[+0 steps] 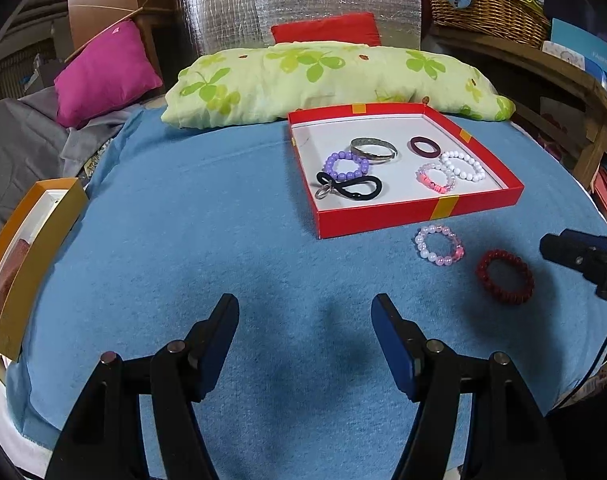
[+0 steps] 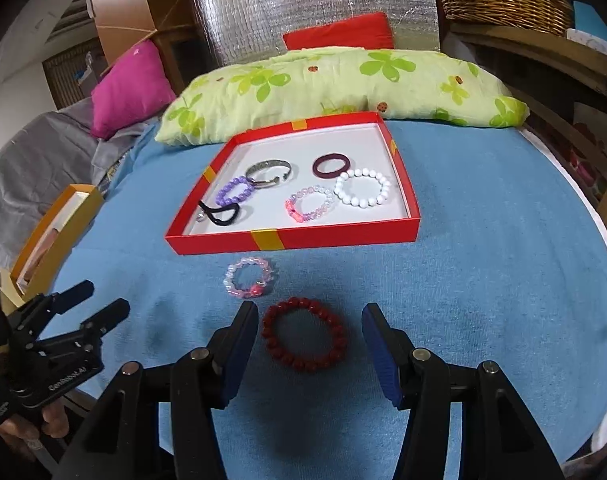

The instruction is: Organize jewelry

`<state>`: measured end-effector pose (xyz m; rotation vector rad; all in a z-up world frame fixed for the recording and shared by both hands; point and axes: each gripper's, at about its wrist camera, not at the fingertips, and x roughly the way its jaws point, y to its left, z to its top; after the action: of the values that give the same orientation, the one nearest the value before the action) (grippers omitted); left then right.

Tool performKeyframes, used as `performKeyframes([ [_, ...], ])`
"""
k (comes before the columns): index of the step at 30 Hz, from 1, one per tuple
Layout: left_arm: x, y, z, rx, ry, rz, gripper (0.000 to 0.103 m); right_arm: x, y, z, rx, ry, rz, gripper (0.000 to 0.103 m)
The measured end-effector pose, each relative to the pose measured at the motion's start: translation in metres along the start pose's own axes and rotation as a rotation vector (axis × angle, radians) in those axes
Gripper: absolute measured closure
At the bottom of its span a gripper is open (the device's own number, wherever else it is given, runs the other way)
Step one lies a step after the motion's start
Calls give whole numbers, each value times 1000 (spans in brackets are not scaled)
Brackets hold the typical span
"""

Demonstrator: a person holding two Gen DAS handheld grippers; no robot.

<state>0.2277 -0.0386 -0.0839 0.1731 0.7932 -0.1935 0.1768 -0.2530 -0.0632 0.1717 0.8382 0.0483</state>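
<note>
Sorting is judged mostly done: six pieces are already laid in the red tray (image 2: 287, 240) — black hair tie (image 2: 223, 214), purple bead bracelet (image 2: 235, 192), metal bangle (image 2: 269, 172), dark maroon ring (image 2: 330, 166), pink-clear bracelet (image 2: 309, 204), white bead bracelet (image 2: 362, 188). Two are left outside on the blue bed cover (image 2: 483, 280): a pale pink bracelet (image 2: 248, 280) and a red bead bracelet (image 2: 304, 336).

Right gripper (image 2: 309, 344): fingers are held apart, nothing clamped. The red bead bracelet is seen between the fingertips, closer to the left finger, not touched by either pad as far as can be told. The pale pink bracelet is found just ahead of the left fingertip, between it and the tray's near wall. The tray is placed further ahead of the fingers.

Left gripper (image 1: 305, 340): fingers are held apart and empty, only bare cover between them. Both loose bracelets are seen ahead and off to the right of its fingers.

Orientation: the red bracelet is laid flat, opening facing up. It is read as a slight oval, long axis roughly across the finger gap, though lens distortion cannot be ruled out.

Next step is judged to be a closing on the red bracelet.
</note>
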Motion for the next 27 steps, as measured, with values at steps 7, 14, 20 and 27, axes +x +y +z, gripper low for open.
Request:
performKeyframes([
  [7, 9, -11, 4, 24, 19, -10, 33, 17, -14, 3, 64, 74, -16, 45],
  [14, 15, -18, 6, 27, 38, -23, 33, 15, -17, 3, 69, 82, -13, 46],
  [20, 19, -24, 8, 28, 52, -30, 33, 14, -21, 1, 65, 86, -5, 54],
  [27, 22, -29, 7, 36, 58, -30, 33, 13, -28, -1, 83, 85, -10, 57],
])
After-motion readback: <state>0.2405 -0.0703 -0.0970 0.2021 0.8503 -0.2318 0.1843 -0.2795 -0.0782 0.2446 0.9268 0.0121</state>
